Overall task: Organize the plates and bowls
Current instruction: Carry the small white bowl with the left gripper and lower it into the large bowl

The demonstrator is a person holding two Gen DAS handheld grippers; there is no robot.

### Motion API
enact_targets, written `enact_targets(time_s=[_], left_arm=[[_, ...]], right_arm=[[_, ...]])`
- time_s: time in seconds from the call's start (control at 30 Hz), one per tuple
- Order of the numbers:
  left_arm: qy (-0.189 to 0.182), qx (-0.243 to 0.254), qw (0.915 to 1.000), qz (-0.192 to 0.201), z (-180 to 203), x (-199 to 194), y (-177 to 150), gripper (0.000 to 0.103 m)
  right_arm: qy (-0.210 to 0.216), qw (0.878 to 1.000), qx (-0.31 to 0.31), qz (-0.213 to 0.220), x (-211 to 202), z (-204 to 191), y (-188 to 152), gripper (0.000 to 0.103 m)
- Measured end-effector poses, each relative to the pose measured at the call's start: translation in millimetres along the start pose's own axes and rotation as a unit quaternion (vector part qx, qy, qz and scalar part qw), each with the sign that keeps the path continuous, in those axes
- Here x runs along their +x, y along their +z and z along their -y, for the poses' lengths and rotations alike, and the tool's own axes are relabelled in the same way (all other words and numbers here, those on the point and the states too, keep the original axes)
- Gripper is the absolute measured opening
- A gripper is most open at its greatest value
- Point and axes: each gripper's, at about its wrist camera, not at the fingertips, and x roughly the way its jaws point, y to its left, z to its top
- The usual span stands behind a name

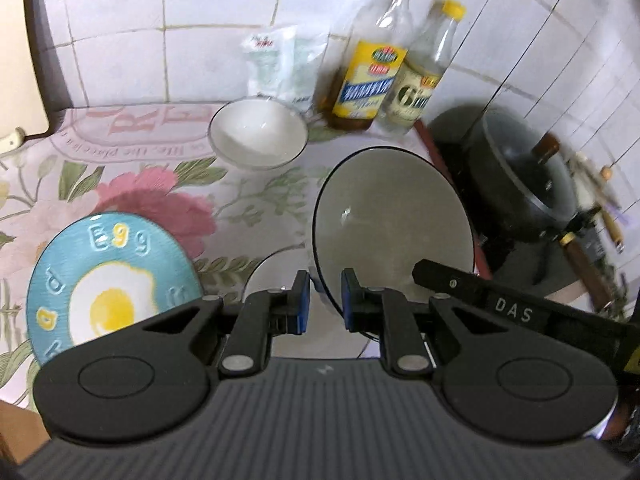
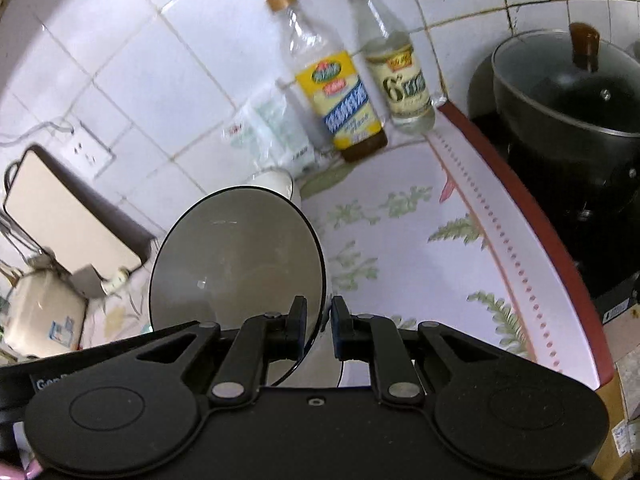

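Observation:
A grey plate with a black rim [image 1: 390, 220] stands tilted on edge, held at its lower rim. My left gripper [image 1: 325, 300] straddles that rim, its pads close to it. My right gripper [image 2: 320, 326] is shut on the same grey plate [image 2: 236, 264], seen from the other side. A second white plate [image 1: 276, 276] lies flat beneath it. A white bowl [image 1: 258, 132] sits farther back on the floral cloth. A blue "Egg" plate with a fried-egg picture [image 1: 114, 280] lies at the left.
Two glass bottles [image 1: 372, 56] and a white bag [image 1: 280, 64] stand against the tiled wall. A black pot with a glass lid [image 1: 524, 176] sits on the stove at right. A cutting board [image 2: 68, 216] leans at the left wall.

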Motion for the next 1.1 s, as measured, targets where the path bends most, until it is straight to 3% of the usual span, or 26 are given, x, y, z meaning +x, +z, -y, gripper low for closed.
enact_targets(time_s=[0.17, 0.4, 0.6, 1.1], left_arm=[[0.015, -0.007, 0.9998, -0.012, -12.1, 10.1, -10.6, 0.015], [0.035, -0.015, 0.9989, -0.027, -25.4, 30.9, -22.3, 0.015], [0.033, -0.029, 0.9978, -0.051, -36.8, 46.3, -27.1, 0.014], [0.062, 0.007, 0.9951, -0.078, -29.2, 58.8, -32.2, 0.014]], right_arm=[[-0.002, 1.000, -0.018, -0.017, 13.3, -4.5, -13.0, 0.017], [-0.065, 0.991, -0.112, -0.029, 32.4, -32.5, -34.1, 0.018], [-0.070, 0.988, -0.135, -0.025, 43.4, -34.4, -39.3, 0.018], [-0.077, 0.980, -0.186, -0.008, 50.2, -38.3, -45.0, 0.018]])
